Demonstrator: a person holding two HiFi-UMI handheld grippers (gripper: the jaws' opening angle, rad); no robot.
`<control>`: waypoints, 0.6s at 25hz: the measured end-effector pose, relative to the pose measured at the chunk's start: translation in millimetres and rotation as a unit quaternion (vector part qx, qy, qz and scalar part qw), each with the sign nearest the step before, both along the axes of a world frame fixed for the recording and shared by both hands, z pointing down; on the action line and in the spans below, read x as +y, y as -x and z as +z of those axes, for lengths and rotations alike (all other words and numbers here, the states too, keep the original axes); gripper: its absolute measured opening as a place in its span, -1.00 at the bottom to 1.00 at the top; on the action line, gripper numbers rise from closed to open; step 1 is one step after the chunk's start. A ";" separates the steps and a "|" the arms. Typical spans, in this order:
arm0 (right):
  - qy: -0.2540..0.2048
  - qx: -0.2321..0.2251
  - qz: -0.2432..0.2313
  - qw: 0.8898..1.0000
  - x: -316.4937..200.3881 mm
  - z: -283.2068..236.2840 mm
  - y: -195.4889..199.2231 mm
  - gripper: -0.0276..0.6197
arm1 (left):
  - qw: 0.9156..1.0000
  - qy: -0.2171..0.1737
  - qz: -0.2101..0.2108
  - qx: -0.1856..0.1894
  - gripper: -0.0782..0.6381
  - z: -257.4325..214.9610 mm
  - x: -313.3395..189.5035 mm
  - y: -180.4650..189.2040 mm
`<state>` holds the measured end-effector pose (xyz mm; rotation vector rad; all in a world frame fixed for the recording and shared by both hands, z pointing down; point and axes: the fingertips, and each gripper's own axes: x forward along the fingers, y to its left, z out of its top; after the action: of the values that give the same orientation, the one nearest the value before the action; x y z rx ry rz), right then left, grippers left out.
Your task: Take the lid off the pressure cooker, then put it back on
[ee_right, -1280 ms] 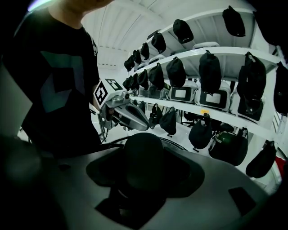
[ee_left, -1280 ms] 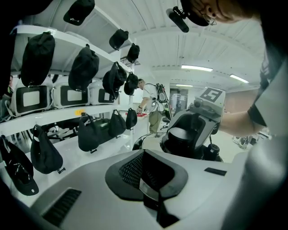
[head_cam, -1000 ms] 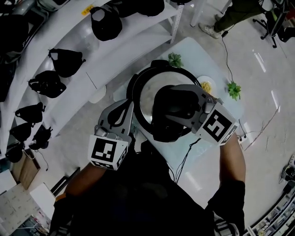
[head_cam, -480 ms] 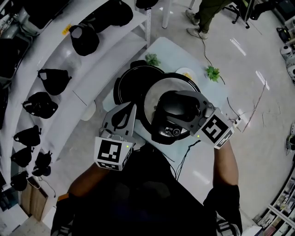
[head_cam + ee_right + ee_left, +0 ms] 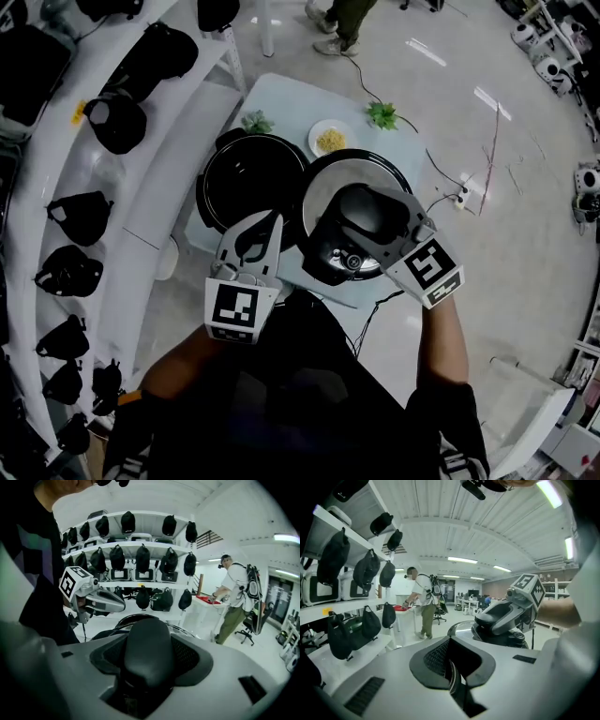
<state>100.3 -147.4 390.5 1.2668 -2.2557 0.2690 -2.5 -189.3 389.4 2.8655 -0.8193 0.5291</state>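
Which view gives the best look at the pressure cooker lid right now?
The head view: the lid shows nearly whole from above, its handle clamped by the right gripper. The left gripper view catches only its side, partly behind that gripper. The right gripper view shows just the handle and a sliver of rim.

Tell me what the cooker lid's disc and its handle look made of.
Lid disc: looks like metal, pale silver with a soft, even sheen. Handle: probably moulded plastic, smooth black with a dull gloss and a rounded shape; a rubber coating cannot be ruled out.
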 end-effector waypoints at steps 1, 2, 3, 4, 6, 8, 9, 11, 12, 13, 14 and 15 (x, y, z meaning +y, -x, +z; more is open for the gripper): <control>0.001 0.000 0.022 1.000 3.6 1.4 -4.8 -0.02 | 1.000 0.002 0.010 -0.005 -0.76 3.4 2.2 -3.3; 0.001 0.000 0.043 0.999 6.9 2.7 -9.2 -0.02 | 1.000 0.004 0.019 -0.007 -0.76 5.7 4.1 -7.1; 0.001 -0.001 0.064 0.998 9.8 4.2 -13.3 -0.02 | 1.000 0.003 0.028 -0.006 -0.76 6.8 5.3 -11.5; 0.000 -0.002 0.084 0.996 12.6 5.9 -17.0 -0.02 | 0.999 -0.001 0.037 -0.004 -0.76 7.1 6.0 -16.3; 0.001 -0.007 0.124 0.992 18.2 9.6 -23.4 -0.02 | 0.999 -0.006 0.054 -0.002 -0.76 8.9 8.2 -25.0; 0.002 -0.011 0.160 0.987 23.8 13.6 -28.1 -0.02 | 0.998 -0.004 0.068 -0.004 -0.76 11.9 11.4 -32.4; 0.002 -0.013 0.175 0.984 26.4 15.3 -30.0 -0.02 | 0.997 -0.004 0.074 -0.005 -0.76 13.0 12.7 -35.8; 0.003 -0.017 0.203 0.979 31.2 18.1 -32.9 -0.02 | 0.996 -0.004 0.084 -0.006 -0.76 15.0 15.0 -42.0; 0.003 -0.018 0.216 0.976 33.6 19.3 -34.4 -0.02 | 0.996 -0.005 0.089 -0.006 -0.76 16.0 16.2 -44.8; 0.003 -0.019 0.228 0.974 35.9 20.4 -35.9 -0.02 | 0.996 -0.005 0.094 -0.007 -0.76 17.2 17.3 -47.5; 0.004 -0.019 0.239 0.971 38.0 21.7 -37.7 -0.02 | 0.995 -0.005 0.099 -0.009 -0.76 18.5 18.3 -50.0; 0.004 -0.018 0.249 0.968 40.1 22.9 -39.5 -0.02 | 0.995 -0.005 0.102 -0.010 -0.76 20.0 19.2 -52.2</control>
<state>139.8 -107.3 413.5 1.8236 -1.9267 0.4825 49.8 -170.1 409.4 2.9753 -0.5337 0.5787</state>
